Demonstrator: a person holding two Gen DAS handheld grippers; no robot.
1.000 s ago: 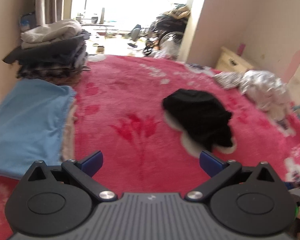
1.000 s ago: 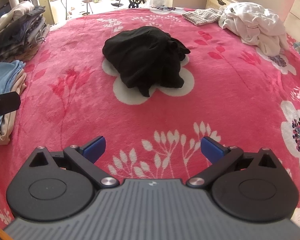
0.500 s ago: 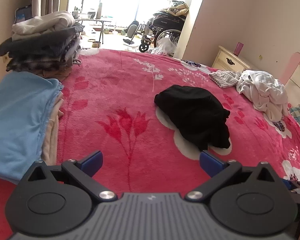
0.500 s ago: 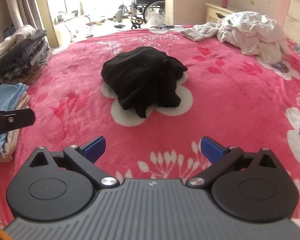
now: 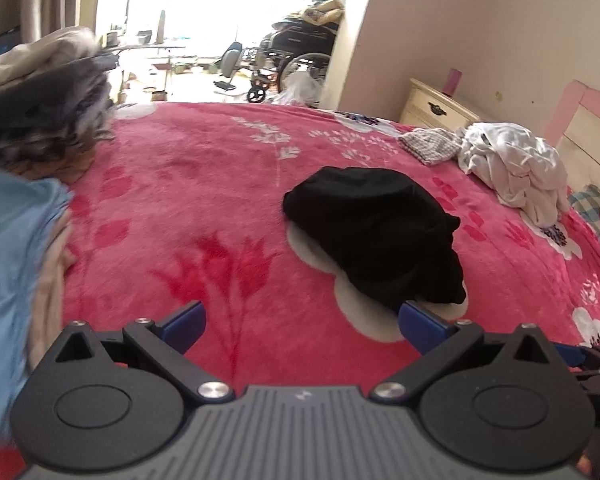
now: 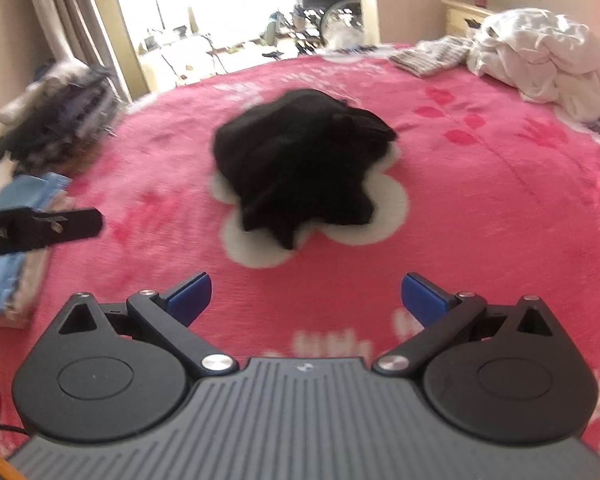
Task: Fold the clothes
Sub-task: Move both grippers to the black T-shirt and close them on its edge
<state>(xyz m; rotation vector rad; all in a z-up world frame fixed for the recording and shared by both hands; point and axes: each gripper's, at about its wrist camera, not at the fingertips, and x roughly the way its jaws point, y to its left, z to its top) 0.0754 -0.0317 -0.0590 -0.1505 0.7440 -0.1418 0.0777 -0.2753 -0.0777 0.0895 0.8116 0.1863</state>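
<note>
Pink bed (image 5: 220,184) has room to fold. My left tool (image 5: 300,326) and right tool (image 6: 306,298) are spread wide, holding nothing, because the black clothes (image 6: 300,164) lie bunched in the middle, just ahead.

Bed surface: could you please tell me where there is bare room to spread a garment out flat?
Free: the pink blanket between the black garment and the folded stacks, and beside the open right gripper. Crowded: around the white clothes heap.
</note>
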